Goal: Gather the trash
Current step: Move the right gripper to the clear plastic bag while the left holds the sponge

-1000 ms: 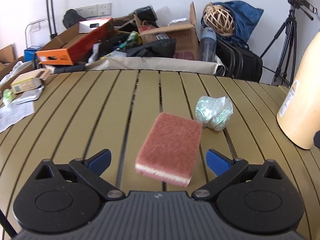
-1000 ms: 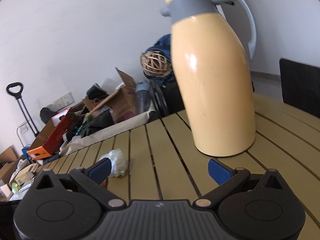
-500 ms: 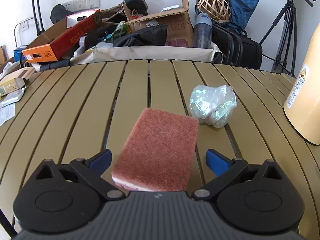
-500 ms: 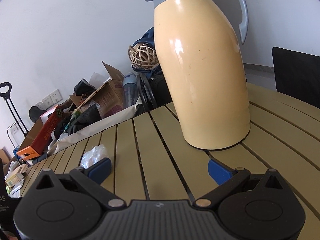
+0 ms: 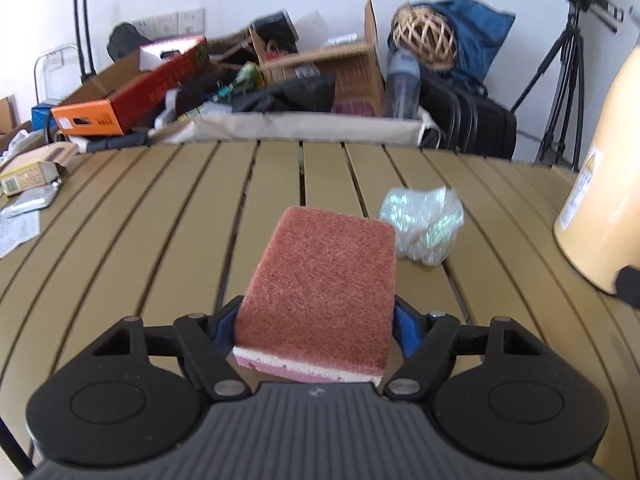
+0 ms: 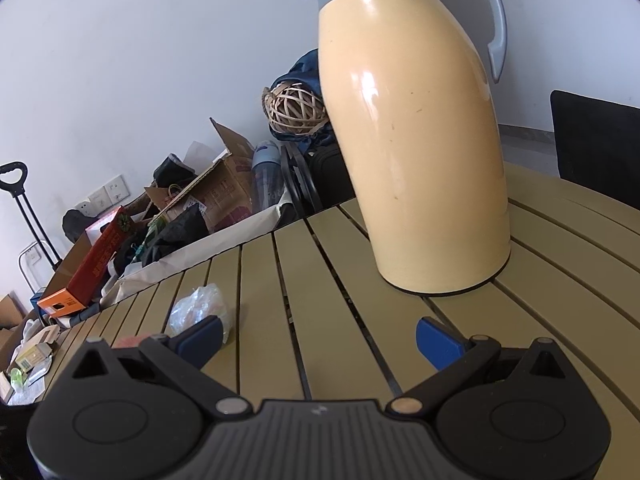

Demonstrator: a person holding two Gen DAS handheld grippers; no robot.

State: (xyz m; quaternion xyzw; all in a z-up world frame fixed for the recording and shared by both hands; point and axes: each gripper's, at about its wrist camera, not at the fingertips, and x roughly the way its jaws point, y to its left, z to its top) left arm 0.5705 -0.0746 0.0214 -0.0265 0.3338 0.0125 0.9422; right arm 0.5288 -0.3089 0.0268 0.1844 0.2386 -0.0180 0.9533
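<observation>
A rectangular sponge (image 5: pixel 320 292) is seen between the blue pads of the left gripper (image 5: pixel 316 326), whose jaws are closing; both pads are set against the sponge's long sides, so it is pinched near its rear end. The sponge's top is a coarse, fuzzy reddish scouring layer, and a pale foam layer with a pink band is shown along its near edge. Its far end projects forward over the table (image 5: pixel 160 216), which is made of smooth olive-tan slats divided by narrow dark gaps.

Just beyond the sponge's far right corner, a crumpled ball of thin, clear, shiny plastic wrap (image 5: pixel 422 226) is laid on the slats; whether it touches the sponge cannot be told. At the right edge of the left view, the rounded glossy wall of a cream jug (image 5: pixel 600 184) with a small label is seen.

In the right view the right gripper (image 6: pixel 318 340) is held with its blue pads spread wide, and only bare slats are seen between them. The plastic wrap is partly hidden behind its left pad. The jug is stood upright on the table beyond the right pad, tall and tapering, with a grey collar and a curved grey handle.

Past the table's far edge, cardboard boxes (image 5: pixel 320 68), an orange carton (image 5: pixel 120 100) and a woven rattan ball (image 5: pixel 424 42) are piled
</observation>
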